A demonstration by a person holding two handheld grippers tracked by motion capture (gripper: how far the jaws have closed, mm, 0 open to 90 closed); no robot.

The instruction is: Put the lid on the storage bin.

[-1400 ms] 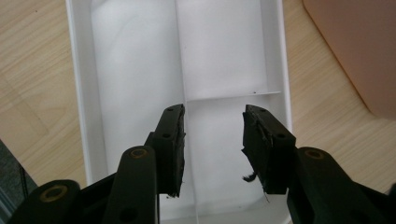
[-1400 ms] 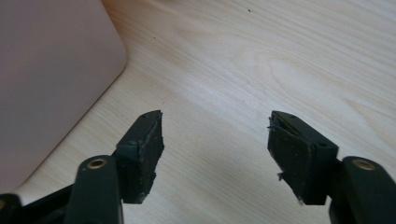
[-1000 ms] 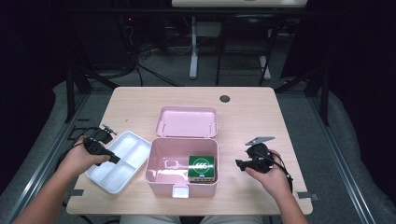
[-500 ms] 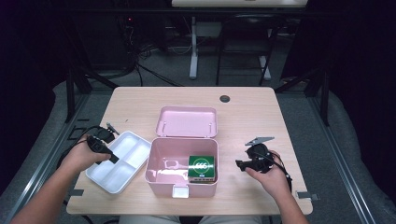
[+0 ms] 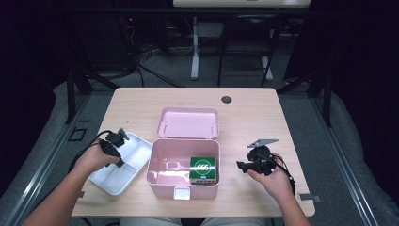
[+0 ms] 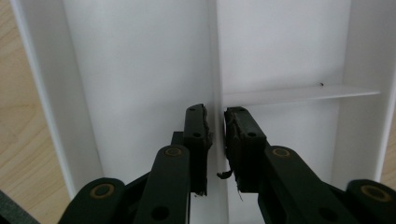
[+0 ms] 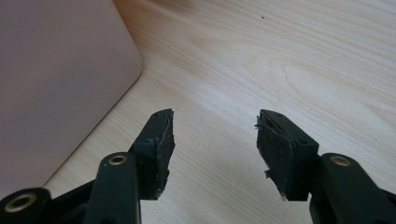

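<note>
Right now your left gripper sits over the white tray, just left of the pink box, nearly closed around the tray's long middle wall. Your right gripper hangs wide open and empty, right of the box.

Light wooden table on grey floor, dark room behind, cables beneath another desk.
</note>
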